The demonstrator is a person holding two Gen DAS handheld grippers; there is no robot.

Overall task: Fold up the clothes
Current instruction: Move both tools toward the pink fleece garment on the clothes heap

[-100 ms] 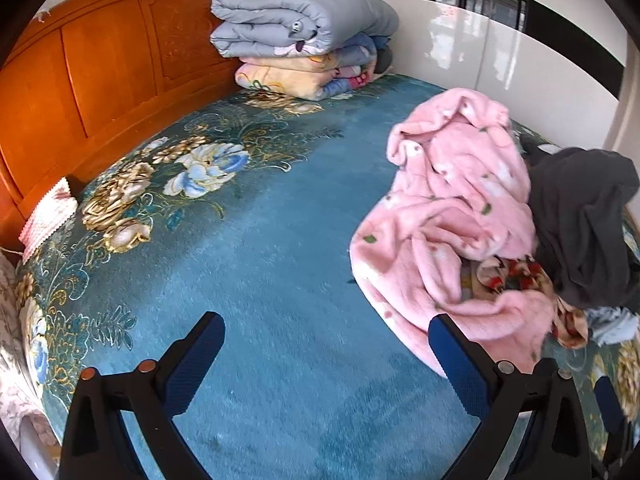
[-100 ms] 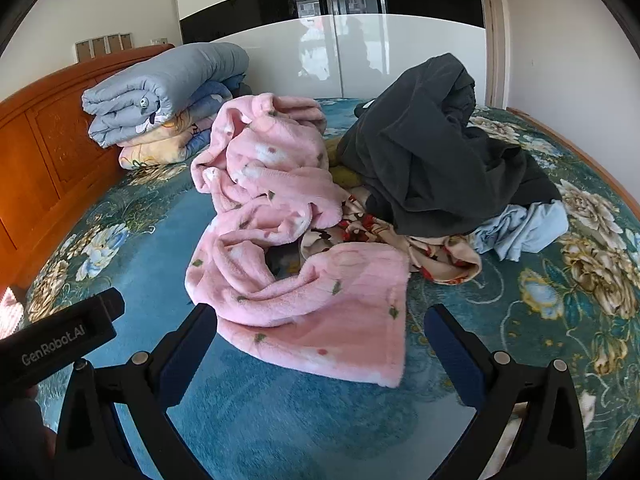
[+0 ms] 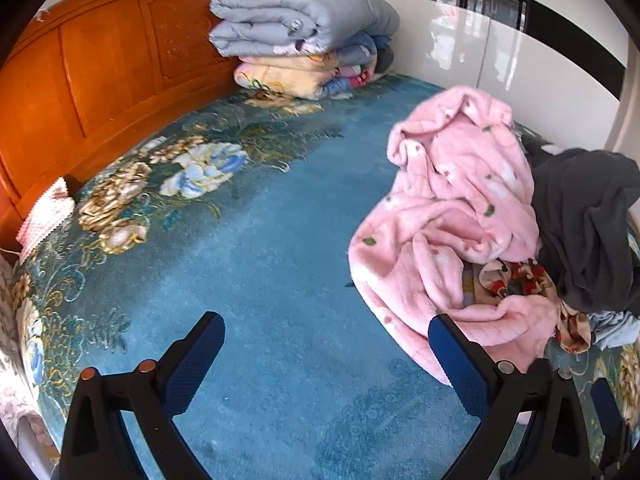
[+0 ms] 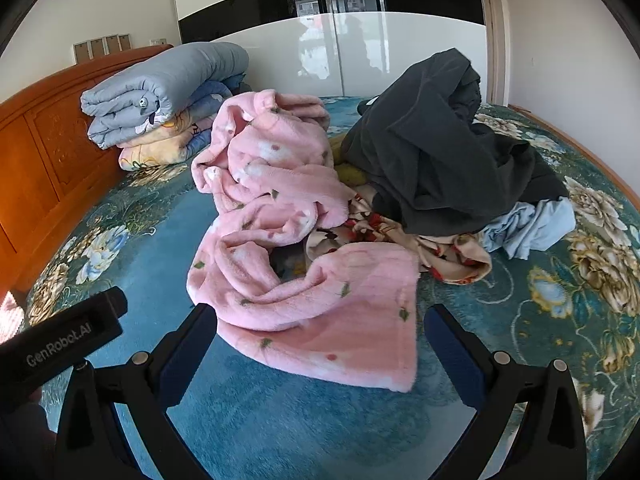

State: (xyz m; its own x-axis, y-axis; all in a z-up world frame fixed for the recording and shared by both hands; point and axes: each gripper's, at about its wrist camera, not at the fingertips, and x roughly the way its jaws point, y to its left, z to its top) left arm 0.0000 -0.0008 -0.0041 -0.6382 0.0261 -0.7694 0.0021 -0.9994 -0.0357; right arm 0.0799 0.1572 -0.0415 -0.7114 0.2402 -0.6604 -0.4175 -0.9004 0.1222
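A heap of unfolded clothes lies on the bed. A crumpled pink fleece garment (image 4: pixel 296 240) is nearest, also in the left wrist view (image 3: pixel 452 216). A dark grey garment (image 4: pixel 436 148) lies behind it to the right (image 3: pixel 584 220). A red-patterned cream cloth (image 4: pixel 400 236) and a light blue cloth (image 4: pixel 532 228) lie under them. My right gripper (image 4: pixel 320 320) is open and empty, its jaws on either side of the pink garment's front hem. My left gripper (image 3: pixel 326 324) is open and empty above the bare bed cover, left of the pile.
The bed has a teal floral cover (image 3: pixel 256 240) and an orange wooden headboard (image 3: pixel 100 72). Folded quilts (image 3: pixel 304 36) are stacked by the headboard, also in the right wrist view (image 4: pixel 160 100). A glossy white wardrobe (image 4: pixel 360 48) stands behind. The left gripper's body (image 4: pixel 60 348) shows at lower left.
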